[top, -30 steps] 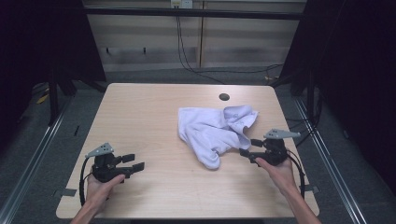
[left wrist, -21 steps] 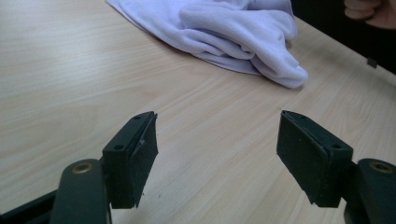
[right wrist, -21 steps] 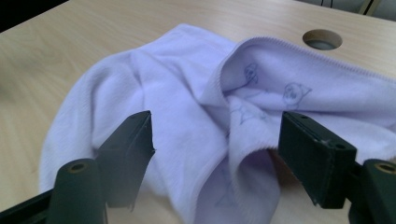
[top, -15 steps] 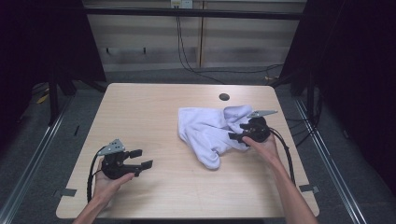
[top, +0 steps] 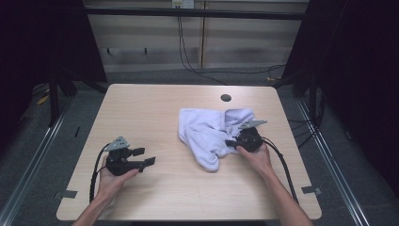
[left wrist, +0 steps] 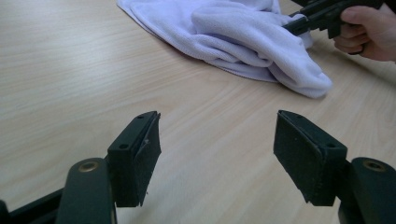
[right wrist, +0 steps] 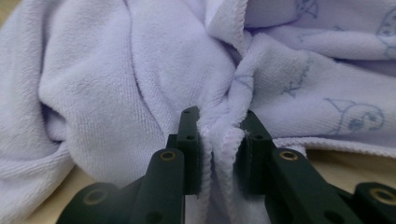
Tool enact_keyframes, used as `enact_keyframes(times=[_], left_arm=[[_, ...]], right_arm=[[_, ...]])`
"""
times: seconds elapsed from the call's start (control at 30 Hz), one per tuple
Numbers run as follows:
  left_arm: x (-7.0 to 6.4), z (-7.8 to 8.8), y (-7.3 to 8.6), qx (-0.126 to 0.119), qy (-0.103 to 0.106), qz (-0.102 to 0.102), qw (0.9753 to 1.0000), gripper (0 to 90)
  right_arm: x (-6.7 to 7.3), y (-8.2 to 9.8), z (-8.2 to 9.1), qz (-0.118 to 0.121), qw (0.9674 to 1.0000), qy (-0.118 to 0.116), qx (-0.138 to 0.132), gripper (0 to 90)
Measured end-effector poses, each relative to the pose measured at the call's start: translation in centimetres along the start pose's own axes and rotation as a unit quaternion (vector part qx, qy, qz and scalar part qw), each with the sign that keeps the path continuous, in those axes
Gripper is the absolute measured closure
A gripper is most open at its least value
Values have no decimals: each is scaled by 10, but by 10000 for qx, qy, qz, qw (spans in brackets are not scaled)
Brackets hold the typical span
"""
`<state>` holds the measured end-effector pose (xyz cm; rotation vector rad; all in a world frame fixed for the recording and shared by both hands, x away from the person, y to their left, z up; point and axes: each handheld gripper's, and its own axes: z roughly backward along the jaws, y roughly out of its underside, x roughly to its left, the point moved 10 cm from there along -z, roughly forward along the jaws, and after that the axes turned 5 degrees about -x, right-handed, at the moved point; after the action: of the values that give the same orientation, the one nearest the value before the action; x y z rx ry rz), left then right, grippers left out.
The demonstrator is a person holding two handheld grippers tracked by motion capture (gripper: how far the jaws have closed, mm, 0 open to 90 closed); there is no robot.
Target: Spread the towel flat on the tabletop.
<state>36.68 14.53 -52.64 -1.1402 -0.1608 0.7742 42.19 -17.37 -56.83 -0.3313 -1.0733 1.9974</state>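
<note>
- Nearest the person, the left gripper (top: 141, 157) hovers over bare bench (top: 155, 108) with its fingers (left wrist: 135, 156) spread wide and empty, as a second ago.
- Farther in, the right gripper (top: 231, 142) has moved from the bench edge onto the white towel (top: 207, 134).
- Its fingers (right wrist: 190, 149) have just closed, pinching a hemmed fold.
- The crumpled towel lies right of centre; lifting or spreading likely comes next.

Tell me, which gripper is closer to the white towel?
The right. The right gripper has just been closing its jaws and pinches a fold of the white towel. The left gripper is open over bare table, apart from the towel.
</note>
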Motion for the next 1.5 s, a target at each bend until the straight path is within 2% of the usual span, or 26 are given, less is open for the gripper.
enact_keyframes(times=[0.13,0.2,0.23,0.3,0.43,0.53,0.6,0.63,0.7,0.73,0.77,0.8,0.83,0.87,0.93,1.0,1.1,1.17,1.23,1.27,1.3,1.37,1.4,1.43,1.47,1.5], left_arm=[[-3,-16,-12,-24,55,35,10000,313],[-6,-24,-13,22,48,-19,10000,317],[-9,-30,-13,58,87,-21,9999,317],[-14,-36,-11,139,166,-82,9997,320],[-26,-42,-7,269,376,-218,9987,313],[-28,-43,-7,261,417,-169,9986,313],[-25,-45,-4,349,368,-185,9985,321],[-27,-46,0,428,430,-218,9979,337],[-32,-51,13,757,617,-288,9948,389],[-38,-52,21,913,829,-331,9918,470],[-43,-52,25,944,919,-442,9903,586],[-47,-50,26,984,996,-429,9892,624],[-51,-48,27,1036,1040,-507,9879,684],[-59,-44,32,1102,1133,-670,9852,711],[-72,-35,41,1241,1303,-600,9818,751],[-84,-25,49,1378,1463,-530,9782,755],[-96,-6,62,1548,1643,-390,9734,700],[-97,5,67,1566,1651,-274,9734,595],[-97,12,67,1448,1593,-265,9762,581],[-98,15,65,1410,1624,-277,9762,565],[-99,16,61,1313,1669,-274,9768,543],[-99,16,50,1074,1621,-314,9804,514],[-98,13,38,869,1613,-325,9825,511],[-98,13,38,869,1613,-325,9825,509],[-96,11,33,816,1586,-322,9835,509],[-93,5,23,704,1493,-370,9856,527]], right_arm=[[19,4,0,78,9992,-399,11,751],[29,5,-1,148,9984,-542,-22,752],[33,6,-1,93,9978,-648,-31,752],[47,9,-1,225,9968,-763,-17,752],[75,15,2,387,9925,-1155,67,751],[90,20,5,462,9894,-1373,126,749],[95,22,8,500,9880,-1453,174,747],[96,23,9,482,9880,-1460,150,746],[98,25,11,409,9887,-1438,142,743],[99,26,13,419,9891,-1406,156,738],[101,28,14,413,9892,-1399,168,736],[103,30,17,438,9890,-1400,184,732],[104,31,19,459,9894,-1363,215,728],[105,33,21,492,9889,-1381,246,727],[109,36,26,591,9878,-1397,341,717],[113,39,29,532,9872,-1464,348,702],[128,46,37,528,9838,-1662,406,666],[141,53,45,655,9800,-1804,535,632],[150,56,51,662,9789,-1840,587,550],[152,55,54,637,9785,-1878,560,520],[152,53,56,628,9790,-1863,537,505],[147,42,64,516,9805,-1872,290,507],[142,35,68,415,9822,-1826,159,520],[142,35,68,415,9822,-1826,159,520],[129,25,74,336,9851,-1686,-7,527],[114,19,76,228,9892,-1445,-79,527]])
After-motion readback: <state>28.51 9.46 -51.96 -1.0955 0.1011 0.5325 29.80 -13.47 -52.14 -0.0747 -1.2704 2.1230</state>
